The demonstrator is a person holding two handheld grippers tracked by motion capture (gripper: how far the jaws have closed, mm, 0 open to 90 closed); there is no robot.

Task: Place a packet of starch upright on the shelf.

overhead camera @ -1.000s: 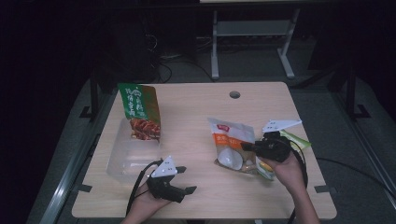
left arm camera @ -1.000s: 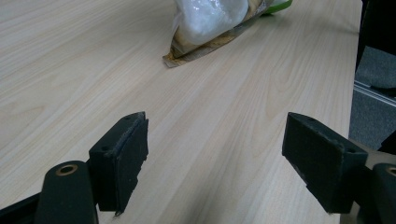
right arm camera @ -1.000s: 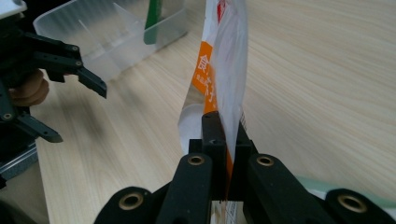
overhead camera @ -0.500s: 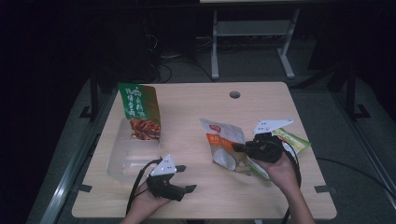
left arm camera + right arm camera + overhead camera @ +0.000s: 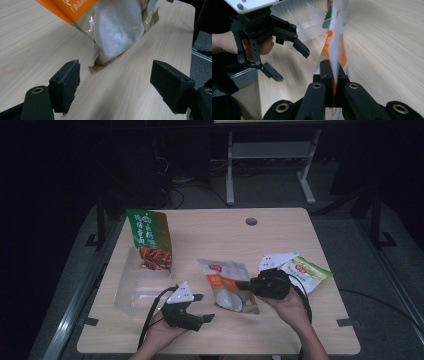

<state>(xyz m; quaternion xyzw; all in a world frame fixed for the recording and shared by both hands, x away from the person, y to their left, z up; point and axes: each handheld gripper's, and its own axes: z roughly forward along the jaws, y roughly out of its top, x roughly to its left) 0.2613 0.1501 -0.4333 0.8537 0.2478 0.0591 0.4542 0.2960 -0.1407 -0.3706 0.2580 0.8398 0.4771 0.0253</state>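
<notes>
An orange and white snack pouch (image 5: pixel 227 285) is held up off the table near its front middle. My right gripper (image 5: pixel 246 285) is shut on the pouch's right edge. In the right gripper view the jaws pinch the pouch (image 5: pixel 335 42) edge-on. My left gripper (image 5: pixel 201 308) stands open just left of the pouch, with nothing between its jaws. From the left gripper view the pouch's lower corner (image 5: pixel 117 32) hangs right ahead of the open left gripper (image 5: pixel 117 85). The left gripper (image 5: pixel 289 60) also appears across from the right one.
A clear plastic bin (image 5: pixel 135 290) lies at the table's left, with a green and red pouch (image 5: pixel 148 240) standing at its far end. A light green packet (image 5: pixel 306 274) lies at the right. A round cable hole (image 5: pixel 251 221) is near the far edge.
My right gripper has carried the orange and white pouch leftward, toward the left gripper. The left gripper has stayed where it was, open.
</notes>
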